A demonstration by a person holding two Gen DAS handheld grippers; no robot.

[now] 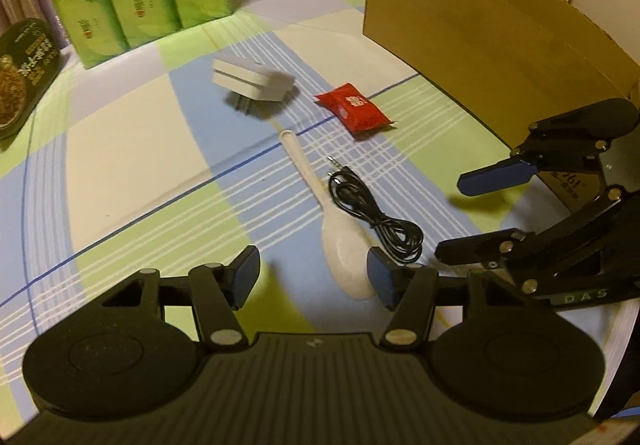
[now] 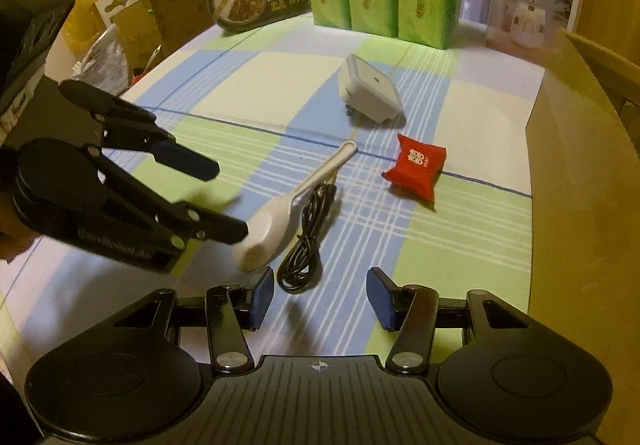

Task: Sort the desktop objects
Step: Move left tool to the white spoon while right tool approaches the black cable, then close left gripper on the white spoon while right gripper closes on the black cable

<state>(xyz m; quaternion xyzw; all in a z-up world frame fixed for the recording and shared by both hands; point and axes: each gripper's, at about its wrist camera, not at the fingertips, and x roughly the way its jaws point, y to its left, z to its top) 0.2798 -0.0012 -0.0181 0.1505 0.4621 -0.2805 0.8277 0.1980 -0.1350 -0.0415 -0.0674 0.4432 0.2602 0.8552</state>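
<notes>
We hold both the left hand-held gripper [image 1: 312, 279] and right hand-held gripper [image 2: 320, 297] wide open and empty, with spoon [image 1: 340, 245], cable [image 1: 376, 213], packet [image 1: 354, 107] and plug [image 1: 252, 83] unsorted on the table [image 1: 120, 133], box [image 1: 480, 25] at two o'clock.

White spoon [image 1: 340, 241], black cable [image 1: 374, 209], red packet [image 1: 354, 107], white charger [image 1: 252, 81] on checked cloth.

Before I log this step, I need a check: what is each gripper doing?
Left gripper: jaws open, holding nothing, above the white spoon.
Right gripper: jaws open, holding nothing, near the black cable.
</notes>
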